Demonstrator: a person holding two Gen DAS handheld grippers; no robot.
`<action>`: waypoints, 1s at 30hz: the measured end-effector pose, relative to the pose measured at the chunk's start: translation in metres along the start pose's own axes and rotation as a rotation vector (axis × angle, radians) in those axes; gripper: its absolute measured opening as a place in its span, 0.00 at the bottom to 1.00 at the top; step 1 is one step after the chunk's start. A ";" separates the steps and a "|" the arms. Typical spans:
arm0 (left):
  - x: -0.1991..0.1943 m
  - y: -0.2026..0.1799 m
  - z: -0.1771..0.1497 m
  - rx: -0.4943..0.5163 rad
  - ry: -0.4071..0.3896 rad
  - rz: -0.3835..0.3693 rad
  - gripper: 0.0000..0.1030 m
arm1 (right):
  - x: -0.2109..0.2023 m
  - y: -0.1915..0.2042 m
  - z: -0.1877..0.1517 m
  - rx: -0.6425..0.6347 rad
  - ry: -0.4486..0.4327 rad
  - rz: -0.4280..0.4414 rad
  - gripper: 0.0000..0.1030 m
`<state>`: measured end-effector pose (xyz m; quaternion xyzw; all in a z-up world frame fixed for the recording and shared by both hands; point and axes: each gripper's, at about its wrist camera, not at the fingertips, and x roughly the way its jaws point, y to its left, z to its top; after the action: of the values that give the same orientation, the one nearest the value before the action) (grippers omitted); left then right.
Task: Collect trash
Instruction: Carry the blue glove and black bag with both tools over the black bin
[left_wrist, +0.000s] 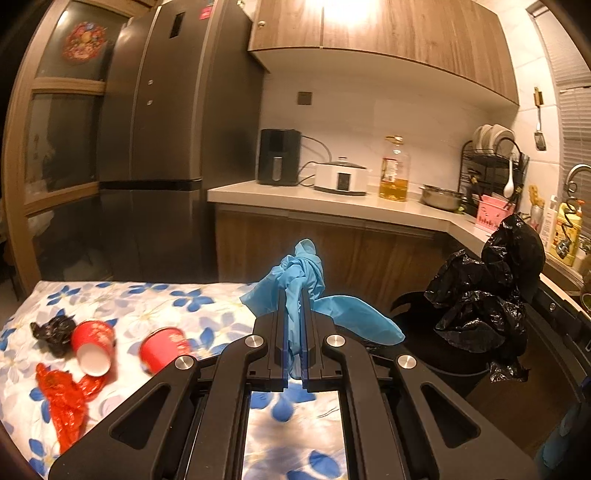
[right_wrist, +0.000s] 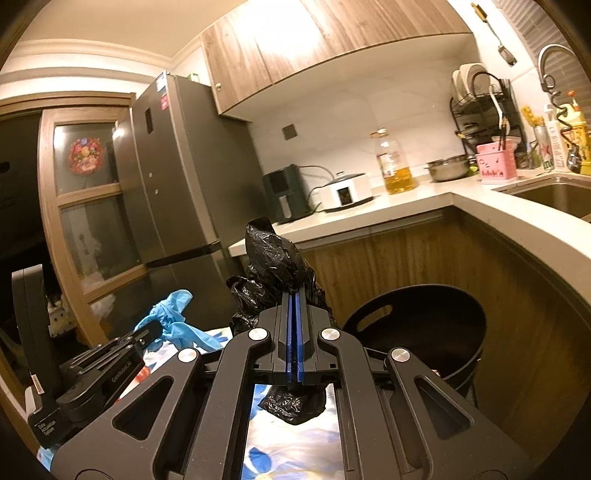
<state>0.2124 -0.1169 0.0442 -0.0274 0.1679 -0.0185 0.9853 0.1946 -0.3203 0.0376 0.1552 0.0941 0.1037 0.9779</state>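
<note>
left gripper jaws pinch blue glove — right gripper pinches black bag; bin interior seemingly dark.

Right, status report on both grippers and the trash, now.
Left gripper shut on blue glove. Right gripper shut on black bag. Bin open ahead, path clear. Two red cups still on table.

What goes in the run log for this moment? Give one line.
left tool: shut on blue glove | right tool: shut on black bag | black bin: right of table | two red cups left on table
</note>
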 end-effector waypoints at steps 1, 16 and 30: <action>0.002 -0.004 0.001 0.005 0.000 -0.009 0.04 | -0.001 -0.003 0.002 0.002 -0.004 -0.008 0.02; 0.031 -0.068 0.017 0.072 -0.006 -0.127 0.04 | -0.006 -0.045 0.028 0.006 -0.065 -0.124 0.01; 0.060 -0.116 0.029 0.122 -0.025 -0.212 0.04 | 0.007 -0.078 0.041 0.030 -0.080 -0.188 0.01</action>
<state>0.2755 -0.2340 0.0587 0.0150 0.1504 -0.1323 0.9796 0.2234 -0.4032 0.0497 0.1644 0.0708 0.0041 0.9838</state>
